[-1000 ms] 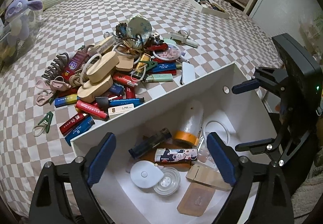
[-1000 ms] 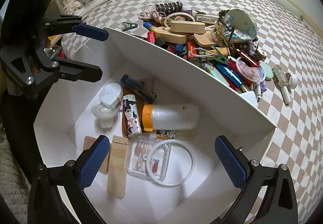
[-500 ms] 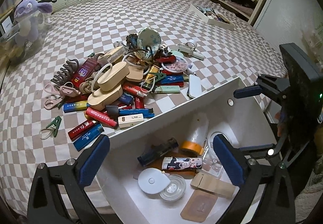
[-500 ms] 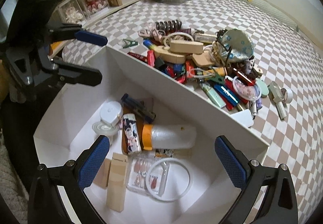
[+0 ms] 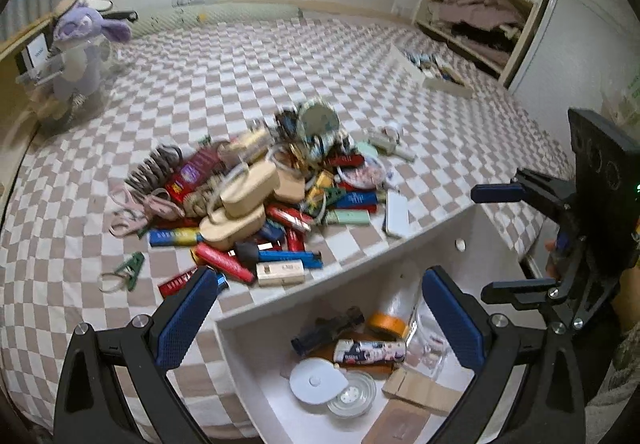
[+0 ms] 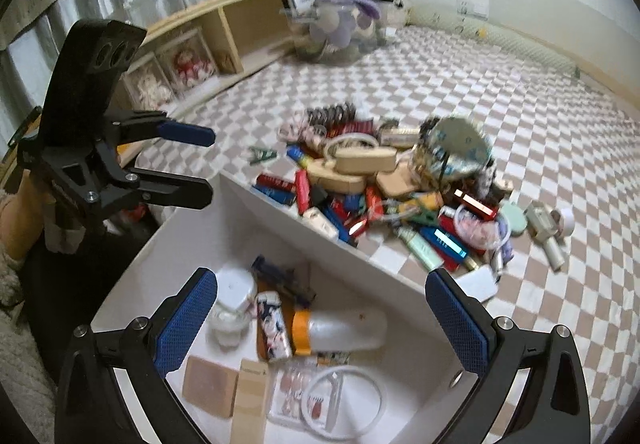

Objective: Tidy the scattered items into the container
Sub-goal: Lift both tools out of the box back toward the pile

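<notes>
Since a second ago both my grippers have lifted and tipped back from the white box (image 5: 352, 300), so more of the room shows and less of the box's floor.

Through the left wrist camera, I see the box at the near edge of a bed spread (image 5: 248, 76) checked in beige and white, cloth running back to a pale wall. A purple plush toy (image 5: 80, 44) sits far left of the box, and an open shelf of folded clothes (image 5: 476, 20) stands far behind it to the right. The pile of scattered items (image 5: 260, 196) lies just behind the box's far wall: glossy lighters, rounded wooden cases, a dark claw clip. My left gripper (image 5: 316, 324) hangs over the box's left corner, jaws wide apart and empty, blue pads ribbed.

Through the right wrist camera, the box is matte white with straight walls (image 6: 304, 228). Inside it lie a frosted bottle with an orange band (image 6: 340, 332), a printed lighter (image 6: 272, 328) and a white ring (image 6: 344, 400). My right gripper (image 6: 320, 324) hovers above the box, jaws spread and holding nothing. Wooden cubbies (image 6: 192, 40) run along the curtained wall behind and to the left.
</notes>
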A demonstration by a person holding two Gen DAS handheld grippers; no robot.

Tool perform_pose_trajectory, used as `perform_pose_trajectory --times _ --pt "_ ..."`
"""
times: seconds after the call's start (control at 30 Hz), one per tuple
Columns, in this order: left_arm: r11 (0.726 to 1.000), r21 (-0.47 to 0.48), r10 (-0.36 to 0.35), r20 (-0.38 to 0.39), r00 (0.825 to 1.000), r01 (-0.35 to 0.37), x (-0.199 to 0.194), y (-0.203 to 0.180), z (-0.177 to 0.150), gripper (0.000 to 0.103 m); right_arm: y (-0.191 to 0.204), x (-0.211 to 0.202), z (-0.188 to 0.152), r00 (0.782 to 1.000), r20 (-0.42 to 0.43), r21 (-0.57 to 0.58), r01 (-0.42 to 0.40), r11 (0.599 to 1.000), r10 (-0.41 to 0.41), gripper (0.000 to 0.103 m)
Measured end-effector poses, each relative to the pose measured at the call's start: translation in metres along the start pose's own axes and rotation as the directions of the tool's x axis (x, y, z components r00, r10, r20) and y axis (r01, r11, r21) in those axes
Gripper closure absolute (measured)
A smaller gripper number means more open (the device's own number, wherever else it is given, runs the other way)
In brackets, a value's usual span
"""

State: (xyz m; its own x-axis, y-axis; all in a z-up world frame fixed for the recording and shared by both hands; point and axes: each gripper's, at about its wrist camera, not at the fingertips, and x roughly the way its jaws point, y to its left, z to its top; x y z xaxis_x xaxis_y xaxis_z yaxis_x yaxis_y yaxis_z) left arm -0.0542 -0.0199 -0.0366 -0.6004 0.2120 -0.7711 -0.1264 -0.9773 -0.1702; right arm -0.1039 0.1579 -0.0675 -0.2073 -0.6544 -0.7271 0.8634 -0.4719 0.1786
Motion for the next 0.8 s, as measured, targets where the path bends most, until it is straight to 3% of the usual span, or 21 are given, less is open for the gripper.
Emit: perform_pose_trajectory --times 0.2,0.4,0.6,0.8 --pt "0.999 -0.033 0.025 0.071 0.997 -0.023 -0.016 0.013 0.012 0.0 -0.011 -0.014 0.011 0.994 0.106 0.051 0.021 0.998 -0.026 0.0" --pt "0.996 -0.066 0.065 0.102 0.993 -0.059 -0.023 0.026 0.02 0.0 -0.031 -0.024 0.02 0.984 0.155 0.109 0.074 0.991 -0.091 0.0" --pt "0.991 -0.103 0.097 0.134 0.986 -0.083 -0.029 0.043 0.025 0.0 -0.06 -0.033 0.021 0.974 0.165 0.175 0.126 0.976 -0.156 0.0" --pt "0.979 -0.112 0.187 0.16 0.969 -0.17 -0.028 0.064 0.025 0.0 -0.09 -0.04 0.011 0.959 0.15 0.224 0.203 0.953 -0.24 0.0"
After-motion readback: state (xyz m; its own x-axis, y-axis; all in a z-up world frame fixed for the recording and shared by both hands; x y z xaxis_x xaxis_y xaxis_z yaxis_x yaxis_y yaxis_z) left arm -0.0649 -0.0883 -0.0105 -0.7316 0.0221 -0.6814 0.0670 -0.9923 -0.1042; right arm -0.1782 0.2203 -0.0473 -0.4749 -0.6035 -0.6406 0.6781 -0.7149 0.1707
